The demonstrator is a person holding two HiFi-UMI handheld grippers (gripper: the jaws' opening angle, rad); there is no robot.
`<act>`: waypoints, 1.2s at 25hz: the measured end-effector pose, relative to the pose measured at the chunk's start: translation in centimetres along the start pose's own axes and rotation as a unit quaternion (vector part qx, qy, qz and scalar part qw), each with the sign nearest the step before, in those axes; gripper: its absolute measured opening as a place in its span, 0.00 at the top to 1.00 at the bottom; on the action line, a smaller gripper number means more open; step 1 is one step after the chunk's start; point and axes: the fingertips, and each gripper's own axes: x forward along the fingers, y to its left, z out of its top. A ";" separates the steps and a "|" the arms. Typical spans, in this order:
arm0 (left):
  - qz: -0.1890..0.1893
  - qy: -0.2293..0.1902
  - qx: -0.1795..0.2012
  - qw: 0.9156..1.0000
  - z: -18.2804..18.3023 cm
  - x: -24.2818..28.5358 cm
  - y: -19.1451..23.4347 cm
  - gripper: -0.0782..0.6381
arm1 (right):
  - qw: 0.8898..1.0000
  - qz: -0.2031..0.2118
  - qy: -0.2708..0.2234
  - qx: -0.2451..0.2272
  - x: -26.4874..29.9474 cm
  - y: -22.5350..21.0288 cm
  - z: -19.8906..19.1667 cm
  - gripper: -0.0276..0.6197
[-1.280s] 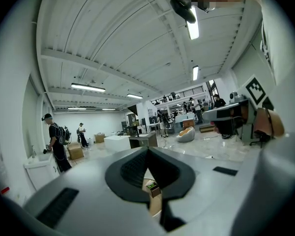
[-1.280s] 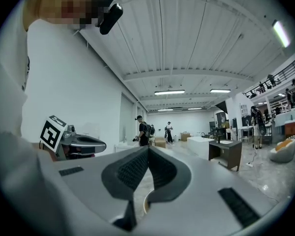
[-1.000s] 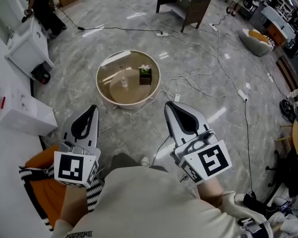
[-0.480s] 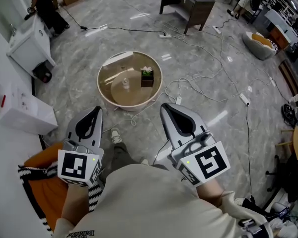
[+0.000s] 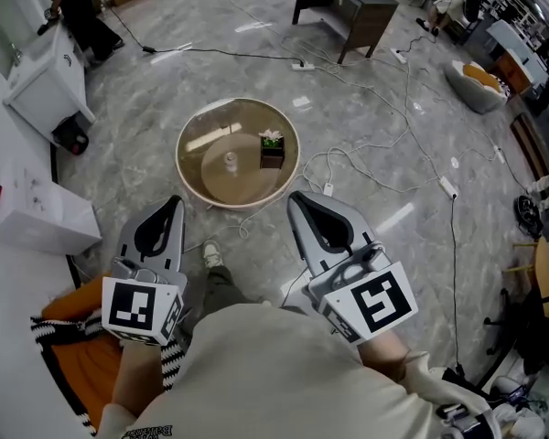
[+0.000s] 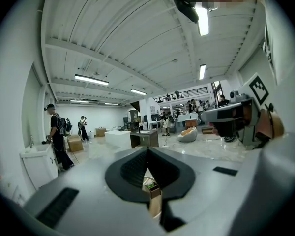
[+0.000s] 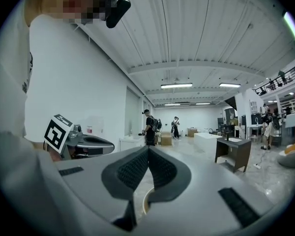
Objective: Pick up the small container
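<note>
A round low table (image 5: 190, 124) with a glass top stands on the floor ahead of me. On it sit a small clear container (image 5: 230, 161) near the middle and a small dark planter box (image 5: 272, 150) with a green plant to its right. Both grippers hang short of the table, above the floor. My left gripper (image 5: 173, 200) is shut with nothing in it, its tips meeting (image 6: 147, 149). The right gripper (image 5: 296, 198) is likewise shut and empty (image 7: 148, 149). The planter (image 6: 152, 187) shows below the left jaws.
White cables (image 5: 366, 144) trail over the marble floor to the table's right. A white box (image 5: 41, 213) and a white cabinet (image 5: 50, 80) stand at the left, a dark desk (image 5: 343, 7) behind. My shoe (image 5: 210, 255) is near the table. People stand at the far end of the room.
A shoe has come into view between the grippers as I step toward the table. Both grippers stay shut and have barely shifted.
</note>
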 end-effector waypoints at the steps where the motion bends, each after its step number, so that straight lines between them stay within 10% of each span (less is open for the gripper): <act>1: -0.001 0.000 -0.002 1.000 -0.1 0.6 0.7 0.88 | 1.000 0.001 0.003 0.000 1.0 -0.1 -0.1 0.96; 30: -0.062 0.005 0.004 0.998 -0.3 17.8 27.8 0.88 | 0.996 -0.076 0.053 -0.005 32.8 -4.7 1.9 0.96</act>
